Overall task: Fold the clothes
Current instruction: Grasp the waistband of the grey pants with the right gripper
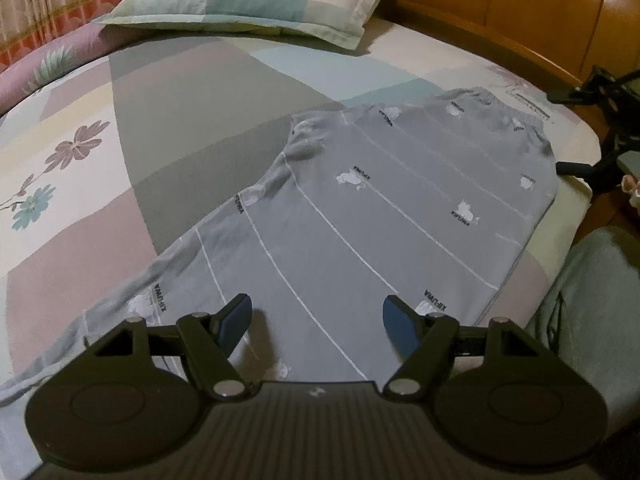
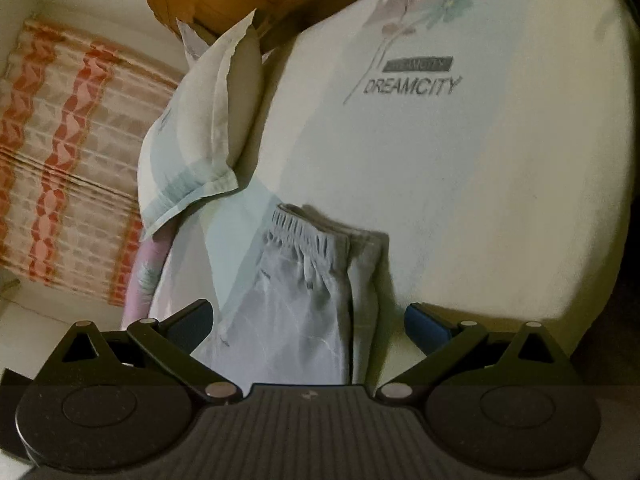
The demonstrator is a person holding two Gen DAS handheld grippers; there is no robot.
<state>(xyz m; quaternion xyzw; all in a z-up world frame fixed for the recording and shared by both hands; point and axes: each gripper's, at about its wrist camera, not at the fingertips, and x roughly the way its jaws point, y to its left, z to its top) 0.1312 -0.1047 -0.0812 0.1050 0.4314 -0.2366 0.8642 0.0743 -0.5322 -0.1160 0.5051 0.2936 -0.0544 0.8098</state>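
Left hand-held gripper [image 1: 316, 316]: jaws spread wide, nothing between them; it hangs just above the leg end of the trousers [image 1: 360, 216]. Right hand-held gripper [image 2: 308, 320]: jaws also wide apart and holding nothing, with the waistband [image 2: 300, 228] of the same garment lying in the gap ahead of it; whether a finger touches the cloth cannot be told.

Garment: pale grey trousers with thin white lines running lengthwise, scattered white patches and small black lettering. The waist is gathered with elastic. It appears folded lengthwise, one leg over the other, fairly flat, with some wrinkling along the left edge in the left wrist view.

Orientation: long axis runs away from the left gripper, waist at the far end toward the headboard [image 1: 500, 4], leg end nearest the left gripper.

Location: on the bed [image 1: 120, 128], along its right side, over a patchwork sheet printed with flowers.

Surroundings: pillow [image 1: 256, 0] beyond the waist, apart from it; patterned curtain [image 2: 60, 184] behind; a dark stand [image 1: 600, 92] beside the bed; light cloth [image 1: 580, 280] at the bed's right edge.
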